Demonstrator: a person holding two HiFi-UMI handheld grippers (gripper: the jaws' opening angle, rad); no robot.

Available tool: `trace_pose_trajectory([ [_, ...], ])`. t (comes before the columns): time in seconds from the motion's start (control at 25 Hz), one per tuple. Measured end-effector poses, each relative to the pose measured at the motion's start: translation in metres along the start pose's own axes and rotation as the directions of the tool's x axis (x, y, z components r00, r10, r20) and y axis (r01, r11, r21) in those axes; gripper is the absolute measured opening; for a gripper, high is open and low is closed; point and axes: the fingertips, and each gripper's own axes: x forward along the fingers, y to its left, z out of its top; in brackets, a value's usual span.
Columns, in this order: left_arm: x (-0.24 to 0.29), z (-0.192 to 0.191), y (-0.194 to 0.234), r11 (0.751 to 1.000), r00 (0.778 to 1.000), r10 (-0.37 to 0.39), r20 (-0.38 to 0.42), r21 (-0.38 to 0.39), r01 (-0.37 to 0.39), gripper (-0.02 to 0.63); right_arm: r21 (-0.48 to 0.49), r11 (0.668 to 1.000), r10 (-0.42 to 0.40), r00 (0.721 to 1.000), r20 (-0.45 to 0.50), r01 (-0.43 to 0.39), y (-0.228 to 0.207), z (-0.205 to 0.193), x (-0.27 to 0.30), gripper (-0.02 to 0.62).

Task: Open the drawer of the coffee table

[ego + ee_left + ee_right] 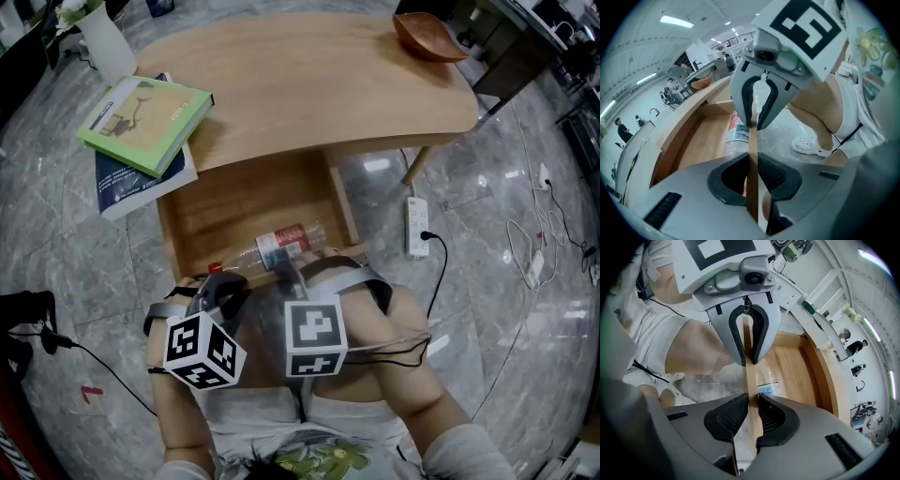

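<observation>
left gripper (751, 176) and right gripper (752, 414) tight on drawer front (752, 145), bottle (281, 247) apparently flat inside

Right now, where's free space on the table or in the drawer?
Tabletop: bare between books and wooden bowl. Drawer: free behind the bottle. Crowded at drawer front, where left gripper and right gripper clamp it.

print on book covers (145, 112) too small to read, bottle label (283, 246) blurred

Bright, even overhead light; fisheye bending toward edges
</observation>
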Motion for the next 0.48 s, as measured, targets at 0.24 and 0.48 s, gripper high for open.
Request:
trace_pose_trajectory([
  [0.24, 0.0022, -0.0031, -0.0074, 1.0, 0.999, -0.031, -0.009, 0.0, 0.031, 0.069, -0.005, 0.999, 0.044, 0.999, -0.011, -0.044, 0.0084, 0.0, 0.0024, 0.075],
  [0.48, 0.0023, -0.0028, -0.0075, 1.0, 1.0, -0.002, 0.02, 0.017, 0.001, 0.069, -0.007, 1.0, 0.012, 0.999, -0.031, -0.012, 0.0083, -0.0006, 0.0034, 0.075],
])
